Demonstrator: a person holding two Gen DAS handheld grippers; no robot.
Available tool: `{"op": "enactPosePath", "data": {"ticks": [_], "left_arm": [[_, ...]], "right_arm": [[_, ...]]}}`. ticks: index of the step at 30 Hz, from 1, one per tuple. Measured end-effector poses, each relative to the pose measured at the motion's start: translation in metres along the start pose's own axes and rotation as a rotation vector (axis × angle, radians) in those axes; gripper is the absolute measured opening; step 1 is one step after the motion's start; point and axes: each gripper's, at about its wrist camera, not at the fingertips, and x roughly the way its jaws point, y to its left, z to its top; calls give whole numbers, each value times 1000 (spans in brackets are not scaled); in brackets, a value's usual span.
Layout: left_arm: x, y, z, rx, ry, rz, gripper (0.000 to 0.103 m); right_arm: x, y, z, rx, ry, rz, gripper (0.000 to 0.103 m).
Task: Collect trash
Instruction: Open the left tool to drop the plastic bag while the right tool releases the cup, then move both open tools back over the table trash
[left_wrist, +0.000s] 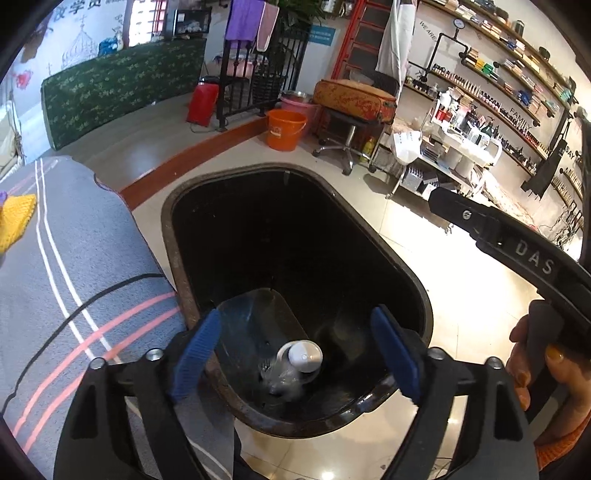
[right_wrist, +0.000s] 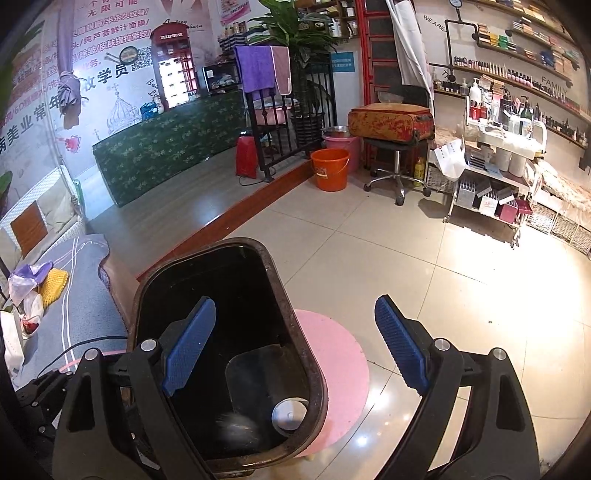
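Below the left gripper (left_wrist: 295, 354) stood a black trash bin (left_wrist: 177, 258), its opening facing straight up at the camera. Both blue fingers (left_wrist: 195, 356) were spread wide apart and held nothing. Between them, down on the bin's floor, lay a clear plastic bottle (left_wrist: 291, 365) with a white cap (left_wrist: 304, 355), pointing up toward the lens. It sat well below the fingertips and touched neither of them. To the left of the bin ran a grey striped sofa cover (left_wrist: 74, 258) with a yellow knitted item (left_wrist: 14, 221) at its far edge. To the right, over the pale tiled floor (left_wrist: 461, 295), part of the other tool's black handle (left_wrist: 517, 243) crossed the view, held by a hand (left_wrist: 532, 358) with painted nails.

From the right wrist view, the trash bin (right_wrist: 284, 295) sat left of centre on a round pink mat (right_wrist: 340, 354). The right gripper (right_wrist: 295, 350) was also spread wide and empty; its left finger (right_wrist: 188, 347) hung over the bin's opening, while its right finger hung over the floor (right_wrist: 406, 258) beside the bin. The bottle's white cap (right_wrist: 290, 413) showed against the near right corner inside the bin, below the gap between the fingers. Farther back stood an orange bucket (right_wrist: 330, 168), a pink basin (right_wrist: 341, 146) behind it, and, to the right, a stool carrying a worn red suitcase (right_wrist: 391, 122).
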Motion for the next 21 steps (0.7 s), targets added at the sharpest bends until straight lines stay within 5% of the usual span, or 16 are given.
{"op": "enactPosePath", "data": {"ticks": [21], "left_arm": [[-86, 18, -17, -4, -221, 162, 97]], "right_arm": [[-18, 39, 2, -51, -18, 94, 94]]}}
